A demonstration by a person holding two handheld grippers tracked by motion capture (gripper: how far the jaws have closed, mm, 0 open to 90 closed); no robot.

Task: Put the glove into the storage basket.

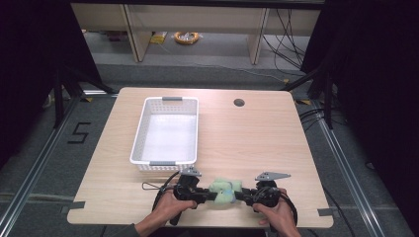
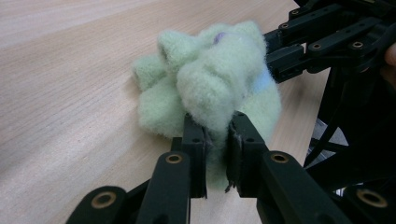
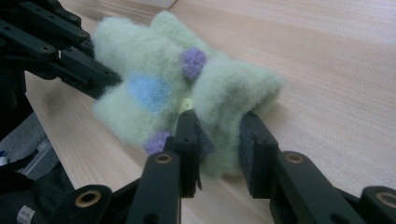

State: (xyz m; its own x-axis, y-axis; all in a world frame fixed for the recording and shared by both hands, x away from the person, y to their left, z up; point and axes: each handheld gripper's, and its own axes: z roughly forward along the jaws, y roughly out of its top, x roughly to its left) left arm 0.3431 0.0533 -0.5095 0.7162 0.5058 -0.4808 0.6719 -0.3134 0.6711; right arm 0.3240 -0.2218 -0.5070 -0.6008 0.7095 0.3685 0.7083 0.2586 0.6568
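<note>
right gripper [image 3: 217, 135] jaws pinch fuzzy green sock [image 3: 187, 93] at 6 o'clock; left gripper [image 3: 60, 56] bites it from 10 o'clock; wooden table [image 3: 327, 60] beneath.

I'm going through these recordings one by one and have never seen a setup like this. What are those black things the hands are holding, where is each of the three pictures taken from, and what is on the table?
There is no robot here. A person at a wooden table holds a hand-operated black tool in each hand, each ending in a two-jaw claw.

The high view looks down from above the person's side. The other two pictures come from small cameras riding on the tools, looking along their jaws.

On the table stands a white plastic basket, with nothing visible inside. Near the front edge lies a fluffy pale green soft toy with blue and purple spots.

The left claw pinches one part of the toy between its jaws, and the right claw pinches another part from the opposite side. So both claws grip the same toy, facing each other across it.
</note>
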